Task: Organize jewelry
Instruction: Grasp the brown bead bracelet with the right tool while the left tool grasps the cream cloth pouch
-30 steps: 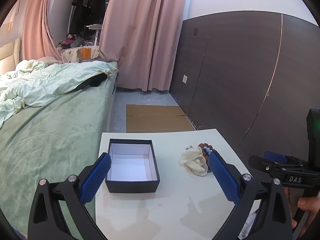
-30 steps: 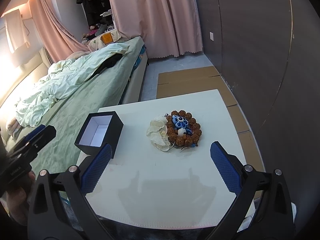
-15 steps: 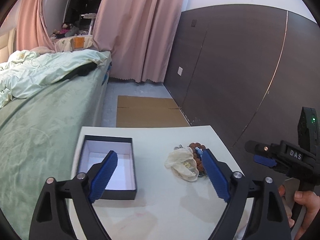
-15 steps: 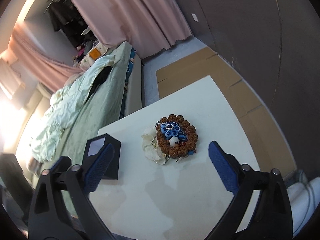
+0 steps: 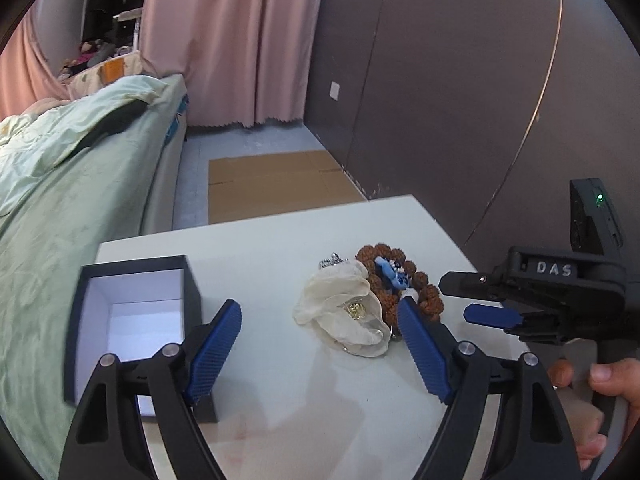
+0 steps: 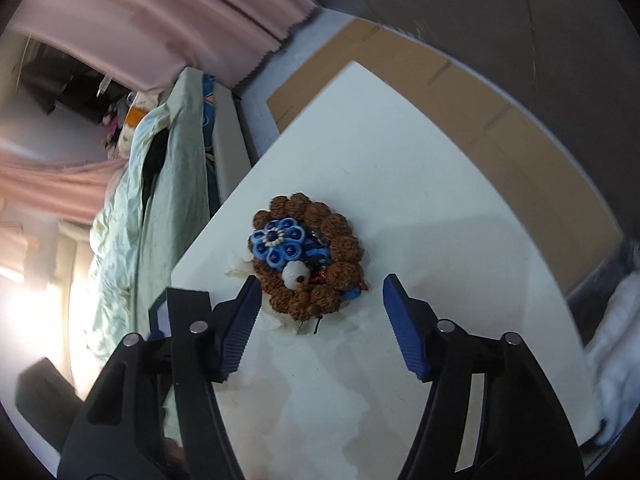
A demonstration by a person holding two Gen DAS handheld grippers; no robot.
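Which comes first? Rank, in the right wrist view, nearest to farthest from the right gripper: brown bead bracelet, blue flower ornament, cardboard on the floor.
From the right gripper:
1. Brown bead bracelet, just ahead of the fingertips.
2. Blue flower ornament, inside the bracelet's ring, far-left part.
3. Cardboard, beyond the table.

Each black plastic tool (image 5: 320, 344) has ribbed blue fingers (image 5: 420, 350), silver screws, triangular cut-outs; the right tool (image 6: 322, 320) bears "DAS" lettering, a green light; bare-skinned hand (image 5: 592, 400).
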